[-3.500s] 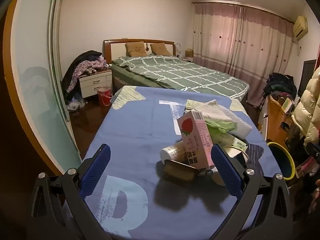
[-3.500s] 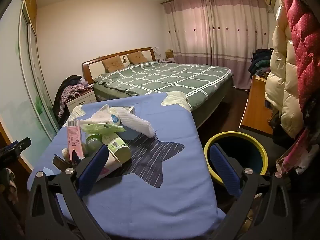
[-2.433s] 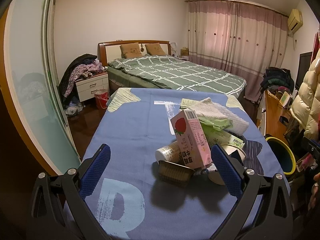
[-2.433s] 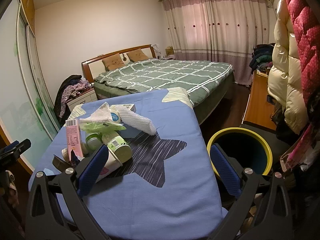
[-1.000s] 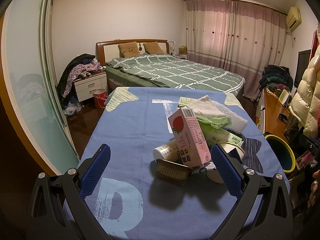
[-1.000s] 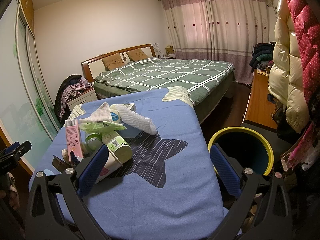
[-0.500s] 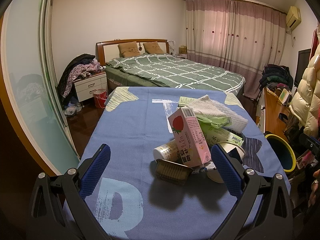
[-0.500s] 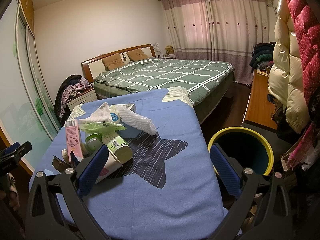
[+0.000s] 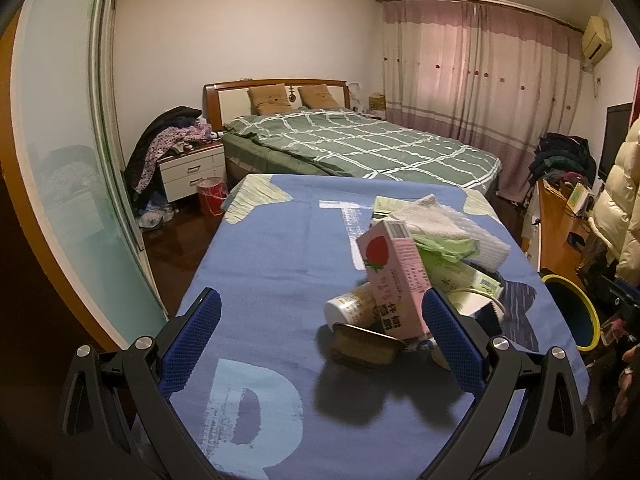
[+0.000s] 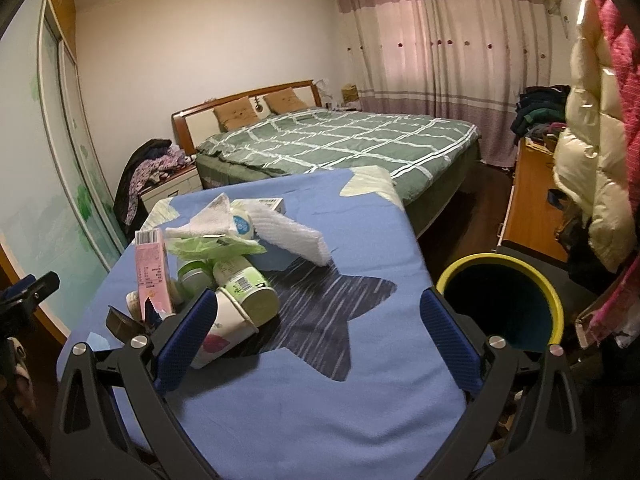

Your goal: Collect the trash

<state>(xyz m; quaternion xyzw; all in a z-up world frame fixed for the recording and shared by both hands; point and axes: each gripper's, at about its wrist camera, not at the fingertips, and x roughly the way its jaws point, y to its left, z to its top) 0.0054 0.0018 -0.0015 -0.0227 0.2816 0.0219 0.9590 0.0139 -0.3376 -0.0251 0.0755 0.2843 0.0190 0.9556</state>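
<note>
both tongs are spread wide and empty: left tongs (image 9: pixel 320 332) and right tongs (image 10: pixel 318 336) hover short of the pile, nothing between the pads. judging by that, no pick has started yet.

trash sits heaped on the tabletop (image 10: pixel 304 396), on the blue cloth's left half from my right view. pink strawberry carton (image 9: pixel 394 276) leans tilted on top of a white bottle (image 9: pixel 352 308) lying on its side, with a crinkled foil tray (image 9: pixel 366 344) at the near edge, so the carton is the exposed, easy first grab. behind it: green plastic bag (image 10: pixel 212 246), green-label tub (image 10: pixel 246 290) on its side, paper cup (image 10: pixel 224 330) tipped over, white towel (image 10: pixel 290 234) draped across.

yellow-rimmed bin (image 10: pixel 500 308) stands on the floor just beside the tabletop's right edge, mouth open upward, so the drop is probably short from the right side. my guess: left picks and hands over, or right reaches across.
</note>
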